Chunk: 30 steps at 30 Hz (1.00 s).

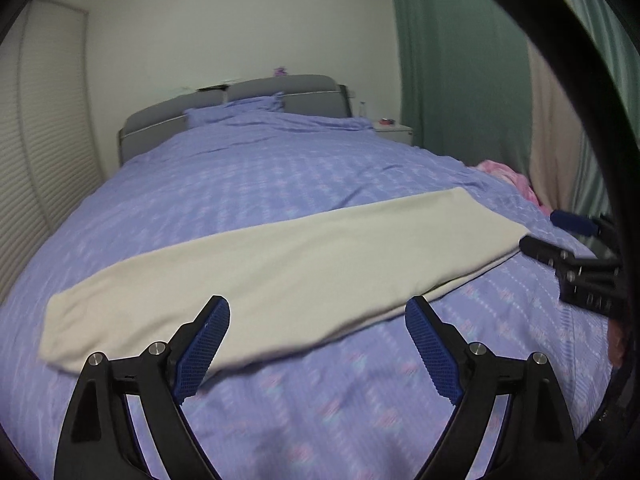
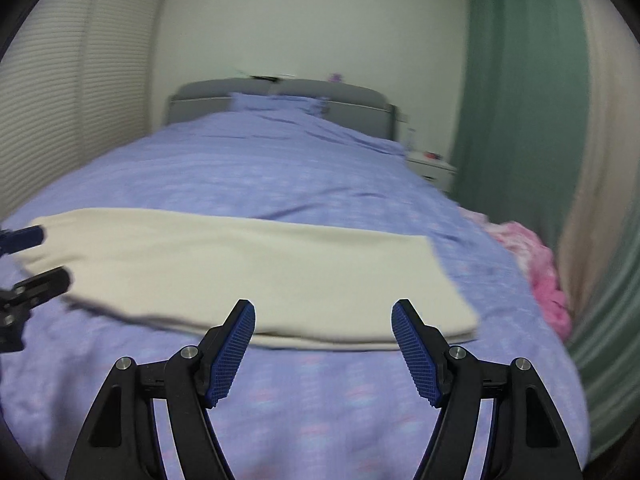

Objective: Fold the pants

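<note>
Cream pants (image 1: 256, 268), folded lengthwise into one long strip, lie flat across the blue patterned bedspread (image 1: 256, 176). They also show in the right wrist view (image 2: 256, 264). My left gripper (image 1: 318, 312) is open and empty, hovering over the strip's near edge, left of its middle. My right gripper (image 2: 324, 314) is open and empty, over the near edge towards the strip's right end. In the left wrist view the right gripper (image 1: 540, 232) shows by the strip's right end. In the right wrist view the left gripper (image 2: 40, 256) shows at the strip's left end.
A grey headboard (image 1: 256, 92) and pillows stand at the far end. A pink cloth (image 2: 536, 264) lies at the bed's right edge. Green and cream curtains (image 2: 520, 100) hang on the right, a white nightstand (image 2: 432, 168) beside them, and a slatted wardrobe (image 2: 60, 100) stands on the left.
</note>
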{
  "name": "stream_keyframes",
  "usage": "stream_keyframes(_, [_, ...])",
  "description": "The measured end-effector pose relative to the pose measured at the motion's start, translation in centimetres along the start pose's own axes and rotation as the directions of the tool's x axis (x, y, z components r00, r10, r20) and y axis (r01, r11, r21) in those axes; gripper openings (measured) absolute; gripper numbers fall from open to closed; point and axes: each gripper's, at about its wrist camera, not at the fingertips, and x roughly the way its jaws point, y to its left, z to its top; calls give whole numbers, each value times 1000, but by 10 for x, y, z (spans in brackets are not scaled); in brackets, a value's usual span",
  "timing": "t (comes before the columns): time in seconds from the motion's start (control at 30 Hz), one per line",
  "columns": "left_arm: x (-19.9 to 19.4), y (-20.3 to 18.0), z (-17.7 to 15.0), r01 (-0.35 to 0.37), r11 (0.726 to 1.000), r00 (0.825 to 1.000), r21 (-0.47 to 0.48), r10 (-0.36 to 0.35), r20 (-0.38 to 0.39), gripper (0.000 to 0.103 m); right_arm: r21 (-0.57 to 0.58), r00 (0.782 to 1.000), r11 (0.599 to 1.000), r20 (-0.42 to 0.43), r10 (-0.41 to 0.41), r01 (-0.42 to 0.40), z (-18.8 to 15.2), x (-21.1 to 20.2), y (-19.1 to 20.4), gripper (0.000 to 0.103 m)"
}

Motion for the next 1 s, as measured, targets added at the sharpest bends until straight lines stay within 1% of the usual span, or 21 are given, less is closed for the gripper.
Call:
stream_keyframes(0.03, [-6, 9, -4, -10, 1000, 1000, -14, 10, -1, 91, -4, 1000, 1000, 5, 13, -13, -1, -2, 9, 71])
stream_keyframes(0.07, [-13, 20, -11, -24, 999, 1000, -31, 24, -4, 91, -5, 999, 999, 14, 46, -46, -3, -6, 27, 71])
stream_keyframes(0.13, [-22, 36, -22, -51, 998, 999, -47, 50, -14, 92, 4, 995, 995, 15, 95, -95, -7, -8, 47, 71])
stream_keyframes(0.17, [-27, 47, -31, -74, 996, 997, -52, 73, -22, 92, 10, 990, 990, 13, 140, -140, -9, -8, 63, 71])
stream_keyframes(0.23, [-32, 65, -44, -114, 992, 993, -57, 112, -36, 92, 13, 982, 982, 6, 190, -190, -14, -6, 83, 71])
stream_keyframes(0.27, [-35, 75, -53, -138, 988, 990, -62, 136, -47, 92, 8, 975, 975, -3, 223, -223, -17, -3, 100, 71])
stream_keyframes(0.4, [-43, 114, -77, -208, 973, 976, -101, 200, -83, 92, -26, 956, 956, -29, 292, -293, -26, 11, 145, 71])
stream_keyframes(0.6, [-38, 154, -97, -274, 943, 959, -190, 251, -135, 92, -56, 917, 916, -79, 391, -396, -36, 34, 210, 71])
stream_keyframes(0.63, [-37, 159, -99, -279, 939, 957, -200, 255, -138, 92, -63, 908, 908, -89, 408, -414, -36, 42, 221, 71])
stream_keyframes(0.73, [-30, 169, -106, -291, 932, 953, -218, 262, -150, 92, -83, 893, 892, -116, 435, -445, -37, 55, 246, 70])
stream_keyframes(0.8, [-24, 175, -110, -294, 930, 952, -219, 264, -158, 92, -95, 877, 875, -143, 460, -474, -38, 67, 262, 65])
stream_keyframes(0.87, [-20, 183, -117, -298, 928, 949, -223, 264, -171, 92, -100, 862, 862, -172, 477, -497, -38, 80, 272, 56])
stream_keyframes(0.9, [-17, 185, -119, -298, 927, 949, -226, 262, -177, 92, -96, 856, 858, -188, 481, -504, -38, 87, 277, 54])
stream_keyframes(0.97, [-13, 193, -121, -300, 926, 947, -231, 259, -191, 92, -82, 839, 848, -224, 496, -523, -37, 103, 286, 44])
stream_keyframes(1.0, [-10, 196, -122, -303, 924, 945, -234, 260, -199, 92, -81, 836, 847, -233, 497, -525, -37, 108, 289, 42])
